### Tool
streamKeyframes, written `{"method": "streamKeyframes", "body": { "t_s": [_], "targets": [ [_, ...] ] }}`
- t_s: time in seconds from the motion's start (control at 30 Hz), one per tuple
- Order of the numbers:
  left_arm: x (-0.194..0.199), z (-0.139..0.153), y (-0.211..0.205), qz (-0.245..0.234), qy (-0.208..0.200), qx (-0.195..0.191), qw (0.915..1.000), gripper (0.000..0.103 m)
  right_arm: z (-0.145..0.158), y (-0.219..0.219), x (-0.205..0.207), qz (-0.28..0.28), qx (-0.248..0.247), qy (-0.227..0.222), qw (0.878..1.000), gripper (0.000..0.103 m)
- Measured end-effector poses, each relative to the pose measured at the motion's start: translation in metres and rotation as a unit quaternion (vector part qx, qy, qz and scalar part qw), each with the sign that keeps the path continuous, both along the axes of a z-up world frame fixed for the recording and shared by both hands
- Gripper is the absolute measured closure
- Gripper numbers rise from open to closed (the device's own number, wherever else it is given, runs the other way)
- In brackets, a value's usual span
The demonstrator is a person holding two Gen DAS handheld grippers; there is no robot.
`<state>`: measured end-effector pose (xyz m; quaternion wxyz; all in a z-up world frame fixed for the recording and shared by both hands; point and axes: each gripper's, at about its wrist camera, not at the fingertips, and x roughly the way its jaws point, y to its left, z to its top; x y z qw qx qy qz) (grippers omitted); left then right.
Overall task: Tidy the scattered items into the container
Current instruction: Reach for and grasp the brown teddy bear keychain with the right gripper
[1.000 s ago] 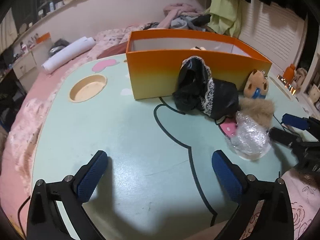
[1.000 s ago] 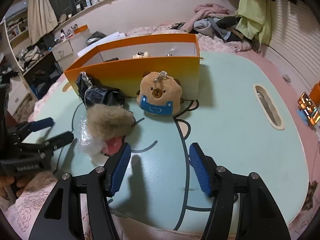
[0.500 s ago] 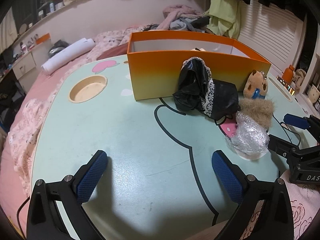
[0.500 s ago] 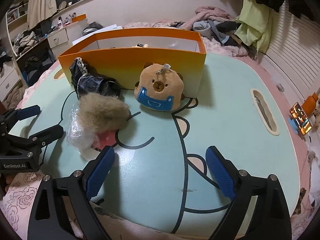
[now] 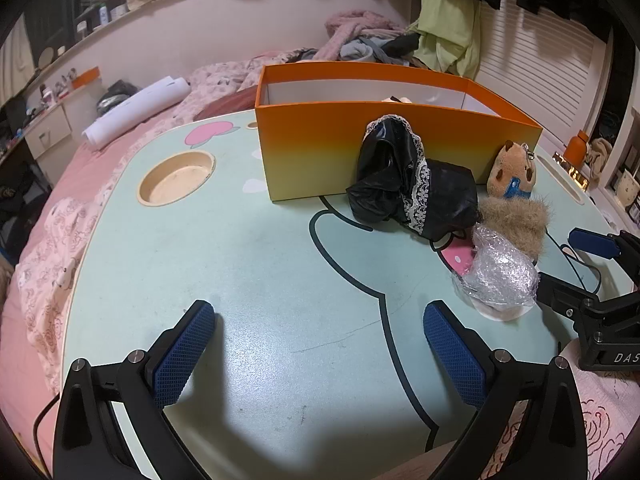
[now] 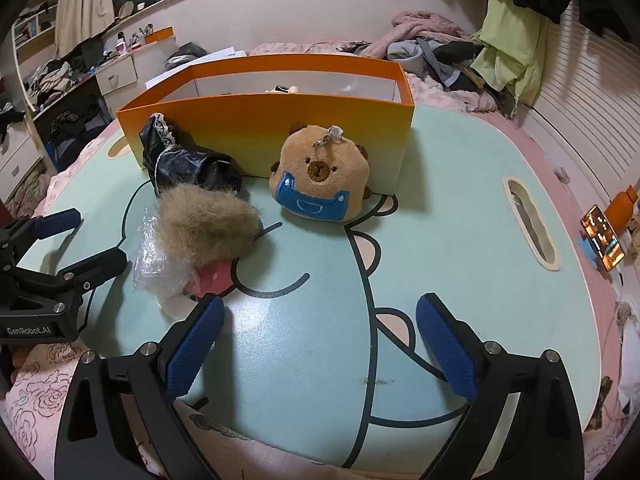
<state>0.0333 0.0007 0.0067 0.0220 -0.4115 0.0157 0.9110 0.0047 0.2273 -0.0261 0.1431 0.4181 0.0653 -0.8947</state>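
Both my claws spread wide and empty over the table's near edge.

My left gripper (image 5: 318, 348) and right gripper (image 6: 316, 344) hold nothing. At eleven o'clock of my right, a crinkled plastic wrap (image 6: 160, 268) lies half under the fur puff (image 6: 206, 226). Beyond, the black lace-trimmed bag (image 6: 188, 164) and bear plush (image 6: 320, 176) lean against the orange box (image 6: 280, 128). Its wall hides most of the contents; one pale item (image 6: 282, 89) peeks out at twelve.
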Motion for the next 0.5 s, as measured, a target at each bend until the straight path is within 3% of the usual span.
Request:
{"method": "streamKeyframes", "body": {
  "t_s": [0.5],
  "targets": [
    [0.0005, -0.0004, -0.0001, 0.000, 0.000, 0.000, 1.0000, 0.000, 0.0007, 0.0004, 0.0001, 0.000, 0.000, 0.000, 1.000, 0.006]
  ]
}}
